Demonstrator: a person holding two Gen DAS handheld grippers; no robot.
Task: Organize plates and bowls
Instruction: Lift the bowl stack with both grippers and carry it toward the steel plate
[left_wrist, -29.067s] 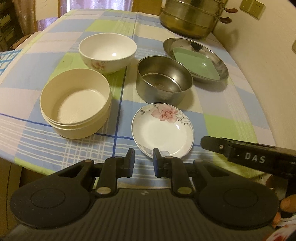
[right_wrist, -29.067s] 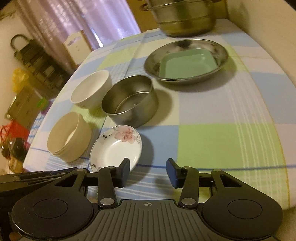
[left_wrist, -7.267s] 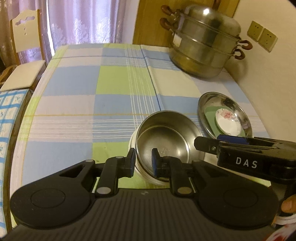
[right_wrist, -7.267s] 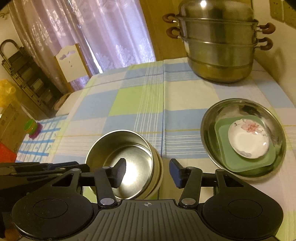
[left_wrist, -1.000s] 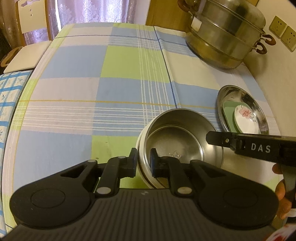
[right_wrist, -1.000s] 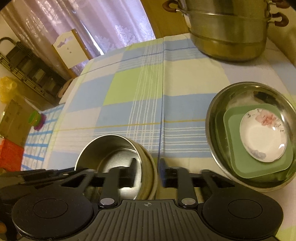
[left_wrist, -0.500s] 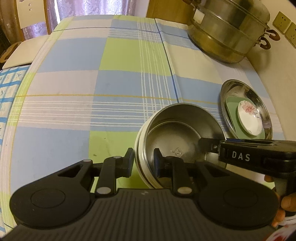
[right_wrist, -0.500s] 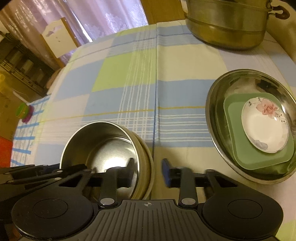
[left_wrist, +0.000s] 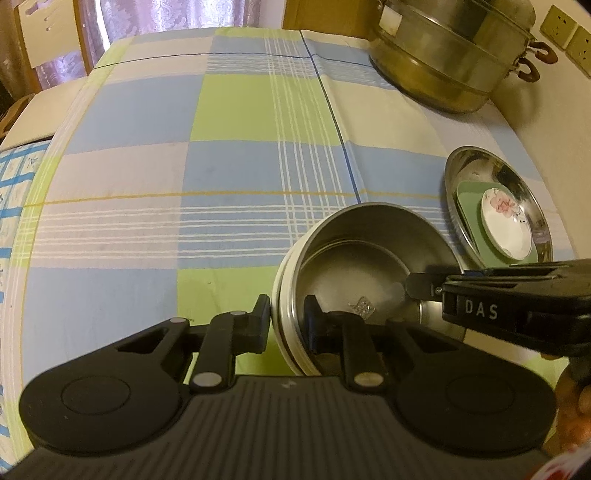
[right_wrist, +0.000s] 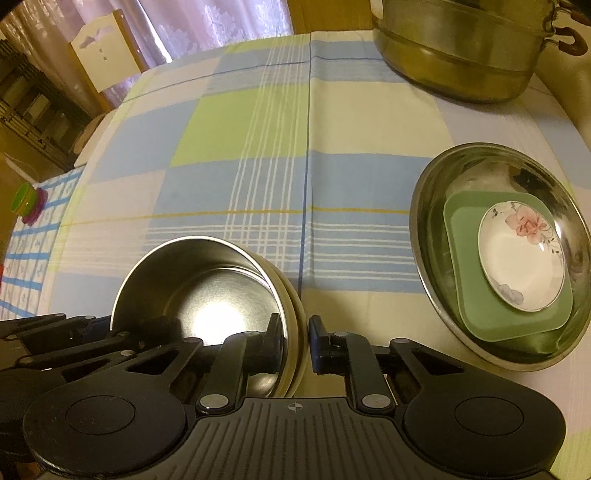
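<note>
A steel bowl (left_wrist: 354, 273) sits nested inside cream bowls (left_wrist: 282, 317), forming one stack. My left gripper (left_wrist: 286, 321) is shut on the stack's left rim, one finger inside and one outside. My right gripper (right_wrist: 295, 341) is shut on the stack's right rim (right_wrist: 295, 325) the same way; it also shows in the left wrist view (left_wrist: 480, 299). The stack looks lifted and tilted above the tablecloth. To the right, a wide steel dish (right_wrist: 436, 206) holds a green square plate (right_wrist: 469, 291) with a small flowered saucer (right_wrist: 517, 258) on top.
A large steel steamer pot (left_wrist: 443, 55) stands at the far right corner near the wall. The checked tablecloth (left_wrist: 240, 147) covers the table. A chair (right_wrist: 107, 51) stands beyond the far left edge.
Both grippers have tightened on the bowl stack's rims and the stack has come up and tilted slightly. The view has shifted a little toward the steel dish.
</note>
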